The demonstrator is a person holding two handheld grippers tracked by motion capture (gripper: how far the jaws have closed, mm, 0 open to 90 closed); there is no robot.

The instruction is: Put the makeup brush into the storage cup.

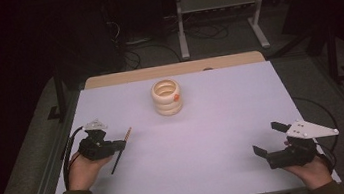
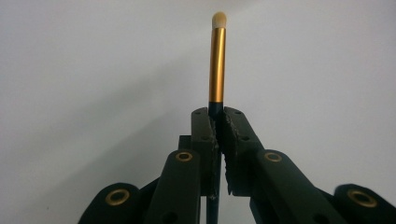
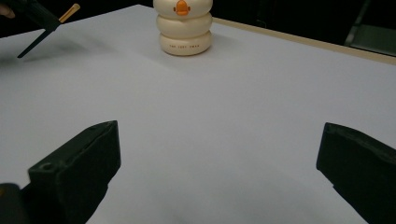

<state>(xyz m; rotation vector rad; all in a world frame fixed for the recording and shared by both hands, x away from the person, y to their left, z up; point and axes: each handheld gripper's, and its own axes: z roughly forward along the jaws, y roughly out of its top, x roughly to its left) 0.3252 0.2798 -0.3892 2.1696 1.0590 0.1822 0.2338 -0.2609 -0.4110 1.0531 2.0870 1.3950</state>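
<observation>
1. You work on a white table (image 1: 225, 135) with a wooden far edge, in a dark room with cables on the floor.
2. One cream ringed holder (image 1: 167, 97) stands near that far edge.
3. One brush (image 2: 217, 65), nearer you and left of the holder, is clamped in your left gripper (image 1: 122, 145).
4. Your right gripper (image 1: 267, 138), right of the holder, gapes wide.

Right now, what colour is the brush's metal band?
Gold, on the brush; clearest in the left gripper view.

A white-topped table (image 1: 225, 135) with a strip of bare wood along its far edge carries one thing standing on it: a cream ringed holder (image 1: 167, 97) with an orange beak, toward the far middle.
</observation>
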